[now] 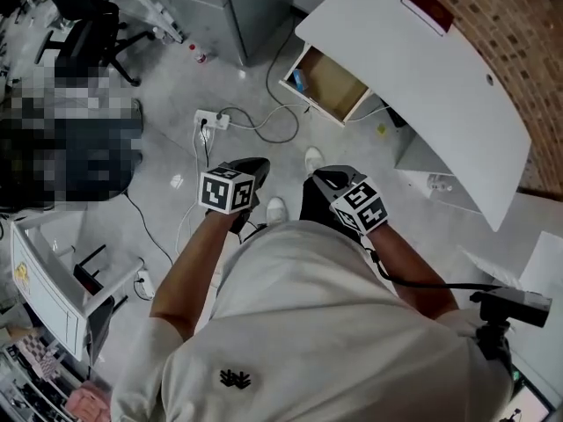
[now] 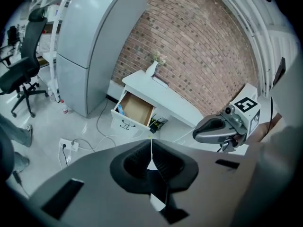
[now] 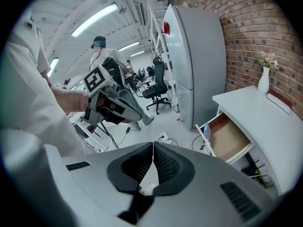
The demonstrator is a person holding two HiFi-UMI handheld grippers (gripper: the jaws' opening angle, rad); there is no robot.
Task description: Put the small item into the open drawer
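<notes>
The open drawer (image 1: 330, 84) juts from a white desk (image 1: 422, 69) across the floor, well away from both grippers; its wooden bottom shows, with a blue thing at its left end. I hold both grippers close to my waist. The left gripper (image 1: 260, 164) is shut, its pads meeting edge to edge (image 2: 151, 144) with nothing visible between them. The right gripper (image 1: 318, 177) is likewise shut (image 3: 153, 146), empty as far as I can see. Each gripper appears in the other's view: the right gripper (image 2: 198, 133) and the left gripper (image 3: 124, 109). The drawer (image 2: 136, 109) (image 3: 231, 137) lies ahead. I cannot make out any small item.
A grey cabinet (image 2: 90, 46) stands left of the desk. A power strip (image 1: 211, 120) and cables lie on the floor between me and the drawer. An office chair (image 1: 88, 33) is at far left, a white cart (image 1: 44, 280) at my left, a tripod camera (image 1: 515, 306) at right.
</notes>
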